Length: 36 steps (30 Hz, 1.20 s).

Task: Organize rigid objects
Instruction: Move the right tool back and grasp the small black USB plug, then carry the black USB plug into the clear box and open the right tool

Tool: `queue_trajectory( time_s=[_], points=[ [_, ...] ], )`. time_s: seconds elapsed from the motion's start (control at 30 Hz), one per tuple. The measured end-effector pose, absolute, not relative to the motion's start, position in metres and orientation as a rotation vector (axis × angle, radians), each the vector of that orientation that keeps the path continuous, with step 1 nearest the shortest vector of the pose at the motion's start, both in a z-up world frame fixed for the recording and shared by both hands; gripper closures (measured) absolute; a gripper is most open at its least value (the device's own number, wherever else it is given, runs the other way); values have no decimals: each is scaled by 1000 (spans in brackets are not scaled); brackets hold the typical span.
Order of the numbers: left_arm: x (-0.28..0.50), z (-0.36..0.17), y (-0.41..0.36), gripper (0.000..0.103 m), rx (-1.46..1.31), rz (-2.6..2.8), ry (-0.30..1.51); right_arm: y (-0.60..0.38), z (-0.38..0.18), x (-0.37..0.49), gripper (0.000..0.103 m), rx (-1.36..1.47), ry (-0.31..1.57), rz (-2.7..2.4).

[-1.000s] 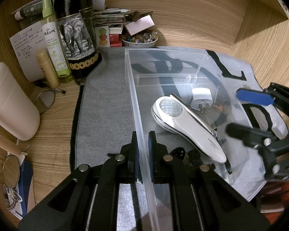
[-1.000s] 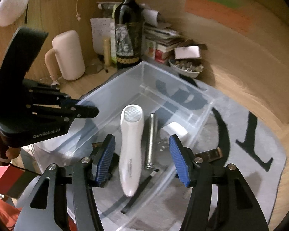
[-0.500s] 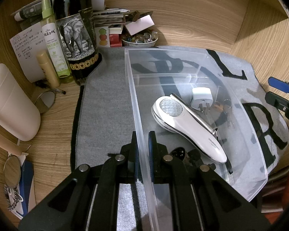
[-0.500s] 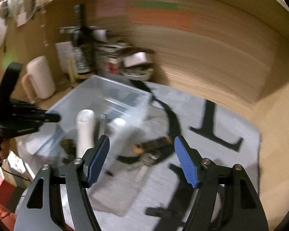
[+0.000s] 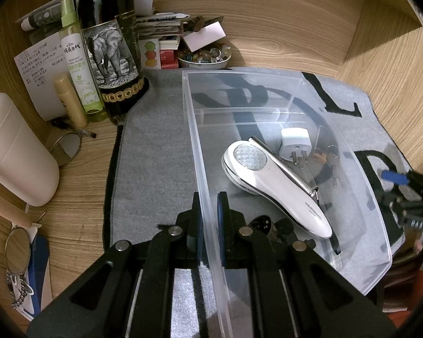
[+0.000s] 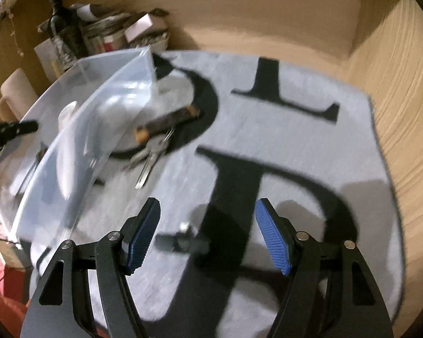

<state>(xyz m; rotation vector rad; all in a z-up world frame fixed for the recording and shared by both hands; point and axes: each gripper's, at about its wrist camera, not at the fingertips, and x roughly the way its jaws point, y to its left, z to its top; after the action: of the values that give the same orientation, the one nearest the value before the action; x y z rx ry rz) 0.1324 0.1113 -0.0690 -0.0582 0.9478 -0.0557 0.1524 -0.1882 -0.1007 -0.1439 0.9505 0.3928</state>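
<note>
My left gripper is shut on the left wall of a clear plastic bin. Inside lie a white handheld device, a metal rod, a white plug adapter and small dark items. My right gripper is open and empty over the grey mat, with a small dark cylindrical object on the mat between its fingers. Keys with a brown fob lie on the mat beside the bin. The right wrist view is blurred.
A wine bottle, green spray bottle, beige tube, papers and a bowl of beads stand at the back left. A cream jug and round mirrors are on the wooden desk to the left. Wooden walls enclose the back and right.
My right gripper has swung out of the bin to the right and down over the mat, above the small dark object. My left gripper has kept its hold on the bin wall.
</note>
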Motion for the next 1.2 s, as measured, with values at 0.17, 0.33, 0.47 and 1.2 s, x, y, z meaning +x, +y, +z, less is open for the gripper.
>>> queue_trajectory(
  time_s=[0.17,0.33,0.47,1.2],
  points=[
    [132,-69,112,95,-57,-56,946,-182,-115,139,36,-147,959,407],
    [132,-69,111,95,-57,-56,947,-179,-120,131,60,-191,921,386],
    [132,-69,111,95,-57,-56,946,-183,-116,135,61,-180,921,386],
    [132,-68,110,95,-57,-55,946,-135,-32,146,61,-187,680,495]
  ],
)
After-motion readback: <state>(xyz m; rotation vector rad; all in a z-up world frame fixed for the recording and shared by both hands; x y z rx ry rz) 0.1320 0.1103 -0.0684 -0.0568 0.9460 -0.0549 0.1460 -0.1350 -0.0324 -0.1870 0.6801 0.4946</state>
